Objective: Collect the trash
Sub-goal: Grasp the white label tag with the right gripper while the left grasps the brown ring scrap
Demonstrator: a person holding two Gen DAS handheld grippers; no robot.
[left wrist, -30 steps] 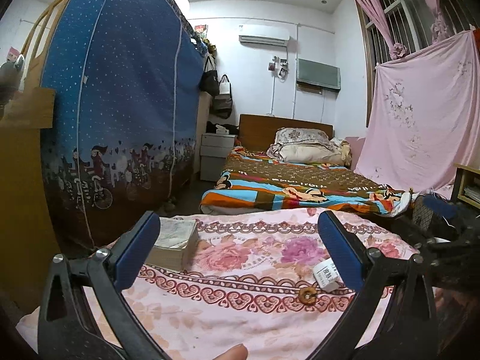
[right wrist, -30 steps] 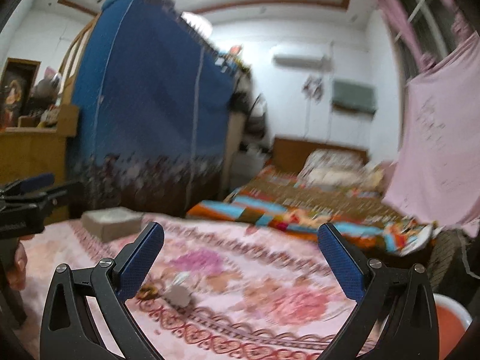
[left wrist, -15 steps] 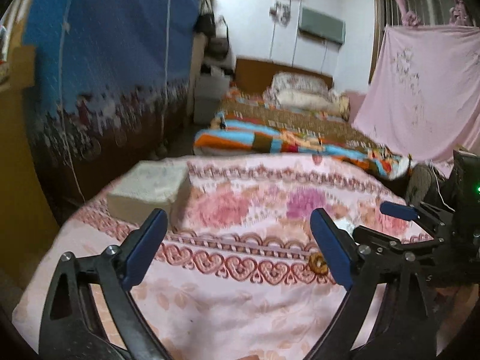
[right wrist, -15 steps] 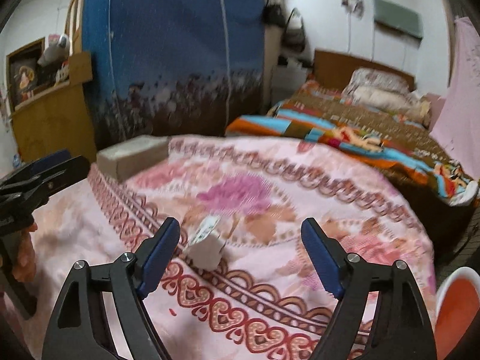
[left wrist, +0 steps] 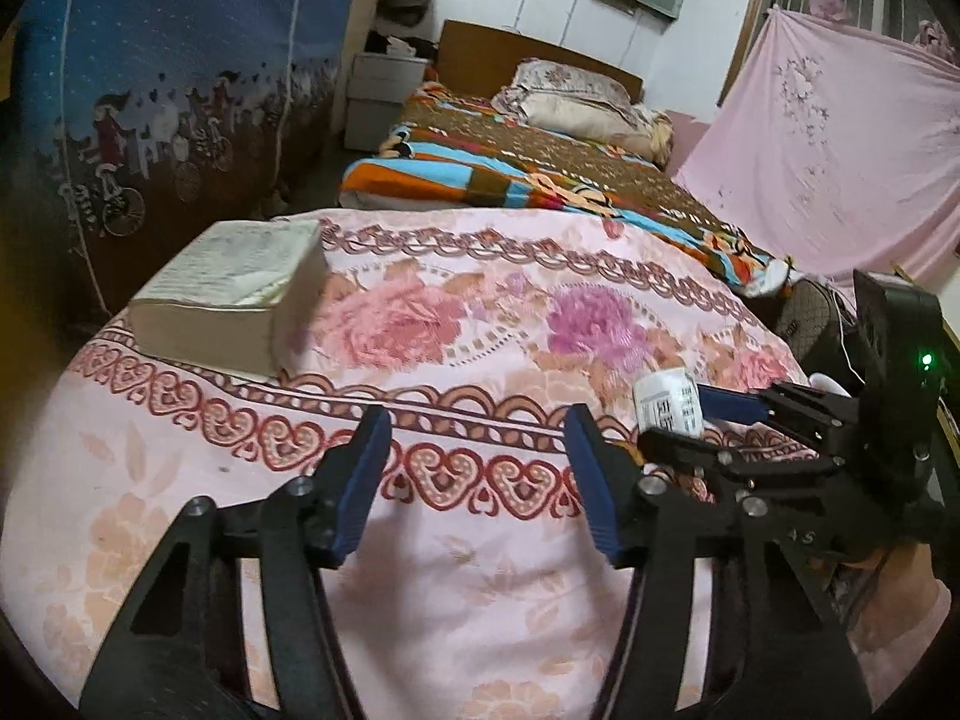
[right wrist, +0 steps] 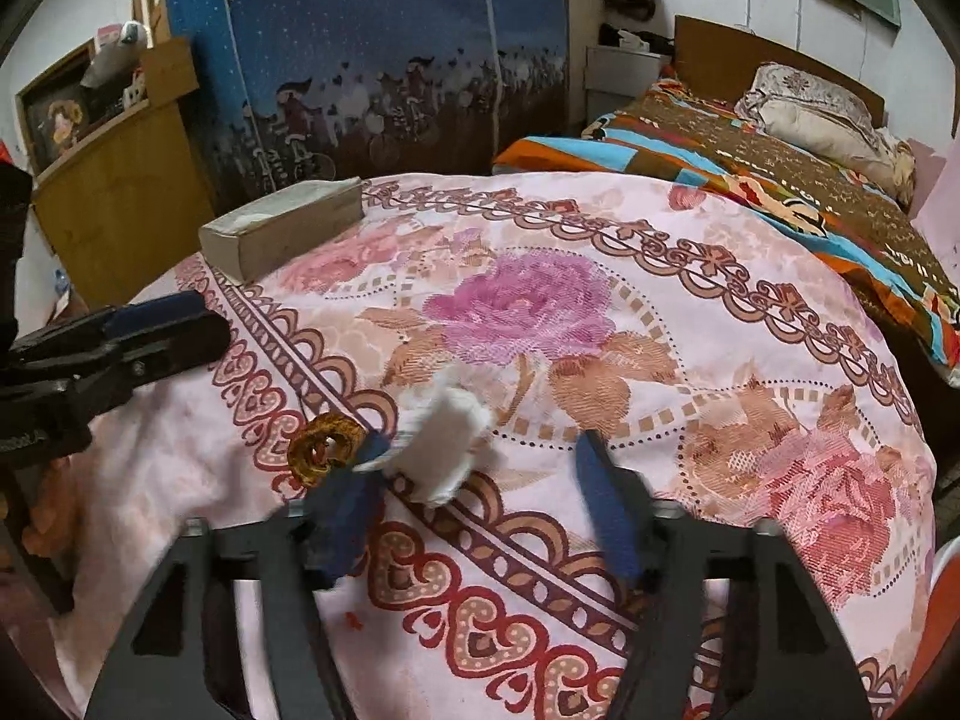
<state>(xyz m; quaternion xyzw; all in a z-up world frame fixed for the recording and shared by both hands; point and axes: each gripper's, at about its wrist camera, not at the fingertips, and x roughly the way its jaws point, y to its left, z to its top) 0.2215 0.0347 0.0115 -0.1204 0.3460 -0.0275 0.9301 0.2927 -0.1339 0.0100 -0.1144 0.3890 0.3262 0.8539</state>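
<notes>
Over the floral bedspread (right wrist: 690, 312), both tongs have just been closing, released: right tongs (right wrist: 480, 456) around crumpled paper (right wrist: 441, 438), left tongs (left wrist: 474, 438) empty.

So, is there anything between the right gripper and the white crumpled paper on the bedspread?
Nothing visible. The white crumpled paper lies just ahead of the right gripper, nearer its left finger, with only bare bedspread around. The brown ring sits beside it, off to the left.
</notes>
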